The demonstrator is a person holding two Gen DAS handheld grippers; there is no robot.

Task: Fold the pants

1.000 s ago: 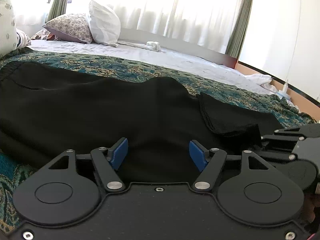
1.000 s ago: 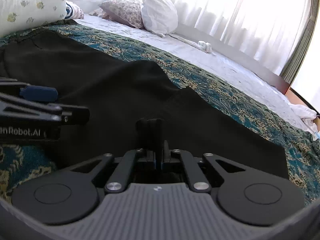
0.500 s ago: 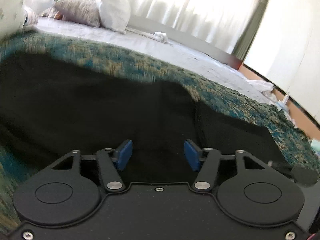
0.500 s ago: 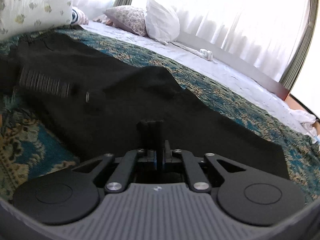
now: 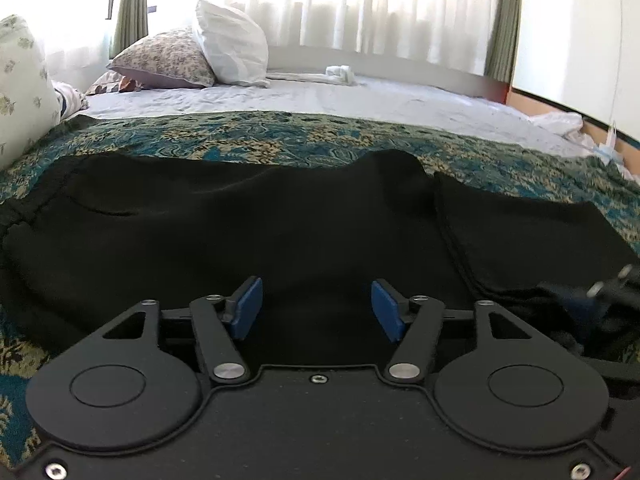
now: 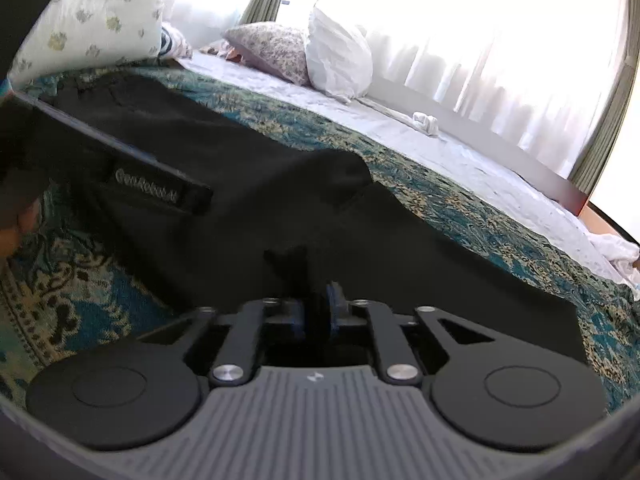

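Daylight pours through the sheer curtains (image 5: pixel 360 8) and blows out to white glare, worst in the right wrist view. The black pants (image 5: pixel 280 232) read as a near-featureless dark mass (folds barely show). Fisheye bending curves the edges, and the left tool (image 6: pixel 120 168) is smeared in the right wrist view.

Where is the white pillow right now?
In the left wrist view, the white pillow leans at the bed's far left end, beside the floral pillow, before the curtains.

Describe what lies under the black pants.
The black pants lie on a teal patterned bedspread, which shows around their edges. Whatever is beneath the fabric's middle is covered.
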